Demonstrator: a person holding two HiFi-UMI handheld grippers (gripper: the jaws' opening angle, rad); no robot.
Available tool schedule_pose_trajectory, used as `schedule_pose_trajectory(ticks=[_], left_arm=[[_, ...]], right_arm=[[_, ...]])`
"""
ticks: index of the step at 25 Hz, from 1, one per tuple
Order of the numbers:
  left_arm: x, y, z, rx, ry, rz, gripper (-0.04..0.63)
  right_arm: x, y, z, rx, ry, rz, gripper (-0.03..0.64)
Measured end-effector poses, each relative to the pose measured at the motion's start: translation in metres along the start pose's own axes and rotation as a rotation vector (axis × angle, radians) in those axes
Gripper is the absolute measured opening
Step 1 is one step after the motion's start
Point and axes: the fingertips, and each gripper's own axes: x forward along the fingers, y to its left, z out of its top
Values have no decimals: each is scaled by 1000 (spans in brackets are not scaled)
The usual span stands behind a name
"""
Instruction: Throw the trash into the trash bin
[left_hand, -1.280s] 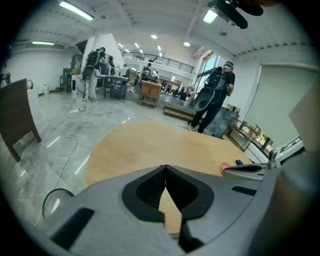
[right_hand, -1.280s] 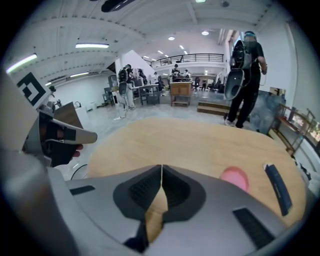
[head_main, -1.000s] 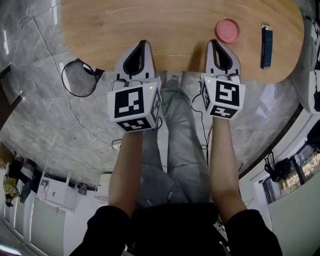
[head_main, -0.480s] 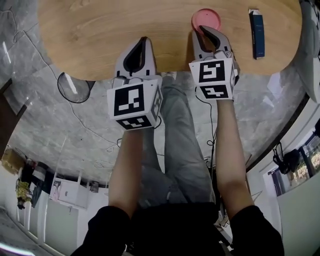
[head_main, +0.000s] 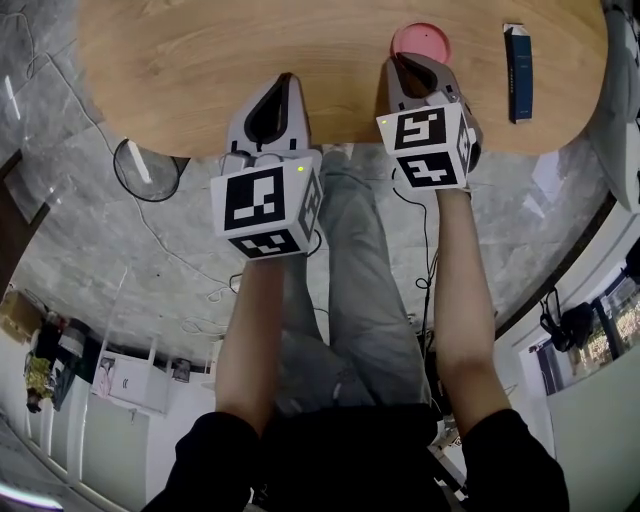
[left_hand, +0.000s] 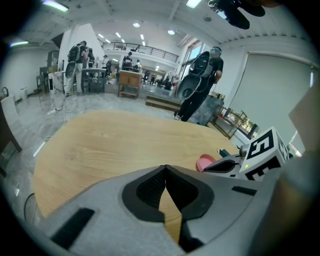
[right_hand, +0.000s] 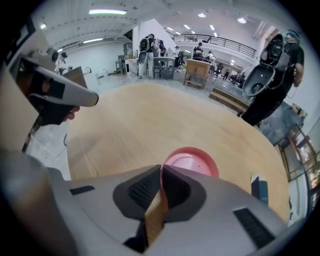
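Under both grippers, the table (head_main: 200, 60): we see a wide wooden top with a rounded edge. It carries only two small things, both at its right end.
Trash bin (head_main: 148, 172): a dark round bin stands on the floor just beside the table's left edge, on the left gripper's side and well apart from the trash.
Left gripper (head_main: 285, 82): its jaws are pressed together with nothing between them. It hangs over a bare part of the wood, far from both pieces of trash.
Right gripper (head_main: 405, 62): its jaws are also closed tip to tip. In its own view the tips stand right at the near rim of the pink lid, and we see nothing held between the pads.
Blue box (head_main: 518, 72): a narrow dark box lies flat at the right of the lid. Its long axis points away from us, and it is apart from the lid.
Pink lid (right_hand: 192, 162): a round flat piece lies on the wood straight ahead of the right fingertips and a little to their right. Being round, it has no long axis to line up with.
Relation for the next move: the right hand is clearly the nearer one. We judge its jaws must first open before they can take the lid's rim. Whether the tips already touch the rim, we cannot tell.
Way to the bin: the carry will go leftward across the table's width.
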Motion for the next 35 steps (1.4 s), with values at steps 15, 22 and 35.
schedule_pose_trajectory(ticks=[15, 22, 35], left_arm=[[-69, 109, -15, -132, -69, 150, 8], [-126, 190, -37, -232, -117, 271, 8], [-244, 332, -111, -502, -203, 561, 8]], right_arm=[[-21, 96, 86, 71, -174, 115, 14], [-7, 176, 136, -51, -189, 197, 14], [16, 373, 219, -367, -216, 465, 14]])
